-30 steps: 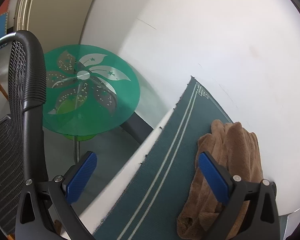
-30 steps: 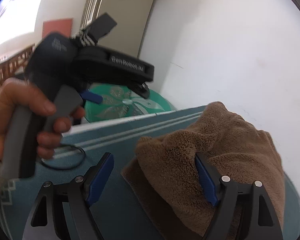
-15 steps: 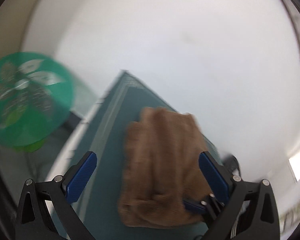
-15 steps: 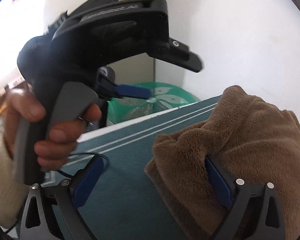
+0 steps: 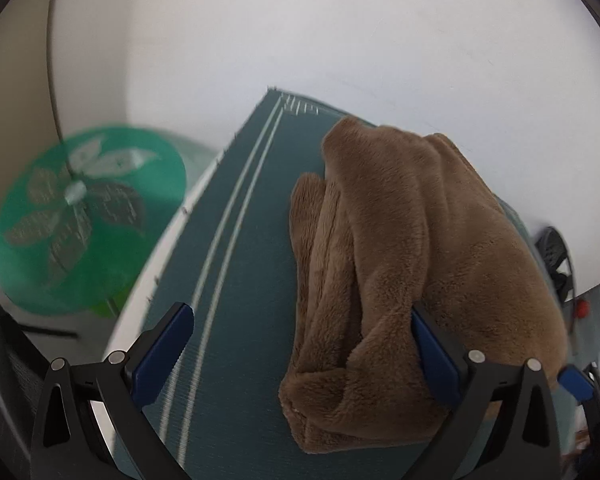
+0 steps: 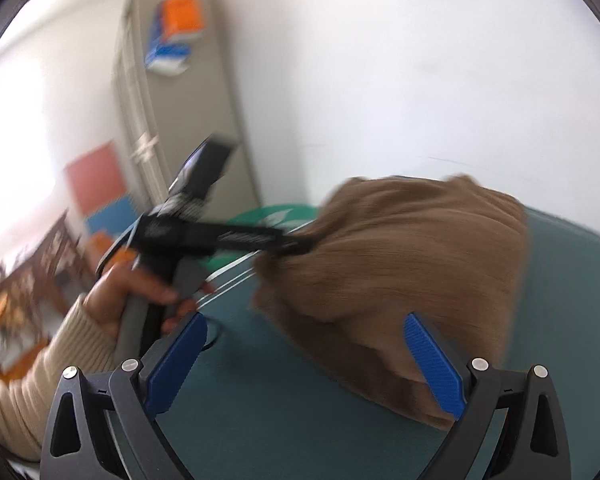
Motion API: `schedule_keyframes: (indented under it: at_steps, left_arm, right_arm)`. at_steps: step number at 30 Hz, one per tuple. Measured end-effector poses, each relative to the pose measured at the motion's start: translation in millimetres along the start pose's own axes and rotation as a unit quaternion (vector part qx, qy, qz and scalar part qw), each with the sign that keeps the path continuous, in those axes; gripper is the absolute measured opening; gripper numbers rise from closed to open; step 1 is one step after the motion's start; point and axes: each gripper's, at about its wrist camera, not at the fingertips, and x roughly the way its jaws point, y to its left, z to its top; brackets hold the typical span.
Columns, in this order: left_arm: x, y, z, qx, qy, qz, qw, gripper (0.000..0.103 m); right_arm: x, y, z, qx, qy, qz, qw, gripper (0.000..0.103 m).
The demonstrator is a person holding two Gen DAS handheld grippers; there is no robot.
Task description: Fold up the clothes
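A brown fleece garment (image 5: 400,264) lies bunched and folded on a dark teal mat (image 5: 240,280) with white stripes. My left gripper (image 5: 300,352) is open; its right finger presses into the garment's near edge and its left finger hovers over bare mat. In the right wrist view the garment (image 6: 400,272) sits ahead to the right. My right gripper (image 6: 304,364) is open and empty, its right finger beside the garment's near side. The left gripper's body (image 6: 204,236) shows there, held by a hand, its tip in the garment's left side.
A round green glass side table (image 5: 84,216) stands left of the mat, beyond the white table edge (image 5: 152,276). A white wall lies close behind. A grey cabinet (image 6: 172,100) stands at the back left. A black object (image 5: 556,256) lies right of the garment.
My left gripper swung right from the green table and moved in onto the garment. My right gripper pulled back and tilted; its right finger has come out of the garment.
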Motion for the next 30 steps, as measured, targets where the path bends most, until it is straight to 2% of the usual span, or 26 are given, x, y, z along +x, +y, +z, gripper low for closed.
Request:
schedule_keyframes:
  at_steps: [3,6,10,11,13,15,17,20,25,28,30]
  left_arm:
    - [2,-1,-3,0.006,0.004,0.004,1.0,0.103]
    - [4,-2,-5,0.002,0.006,-0.006,1.0,0.103]
    - [4,6,-4,-0.024,0.011,-0.036,0.999,0.103]
    - [7,7,-1,0.023,0.043,-0.083,0.9954,0.103]
    - [13,10,3,0.022,0.056,-0.1,0.9932,0.103]
    - [14,10,4,0.018,0.057,-0.102,0.993,0.103]
    - [14,10,5,0.02,0.054,-0.099,0.9934,0.103]
    - [10,5,4,0.026,0.046,-0.102,0.9934,0.103]
    - [6,-4,1,0.046,0.035,-0.095,0.9938,0.103]
    - [0,-8,-4,0.073,0.021,-0.062,0.9951,0.103]
    - [2,-11,-5,0.093,0.016,-0.046,0.9945,0.103]
  right_arm:
    - [-50,-21,15,0.06,-0.014,-0.025,0.998,0.101]
    - [-64,-40,23,0.108,-0.02,-0.075,0.991,0.101]
    - [-76,-63,33,0.168,-0.018,-0.148,0.975,0.101]
    - [-76,-68,32,0.179,-0.017,-0.152,0.972,0.101]
    - [-73,-73,29,0.19,-0.015,-0.146,0.971,0.101]
    - [-73,-68,23,0.173,-0.002,-0.136,0.976,0.101]
    - [-67,-55,18,0.128,0.033,-0.145,0.981,0.101]
    - [-53,-38,13,0.074,0.069,-0.172,0.98,0.101]
    - [-29,-35,19,0.038,0.098,-0.236,0.966,0.101]
    - [-16,-37,24,0.024,0.113,-0.275,0.954,0.101]
    - [-14,-46,22,0.033,0.12,-0.275,0.953,0.102]
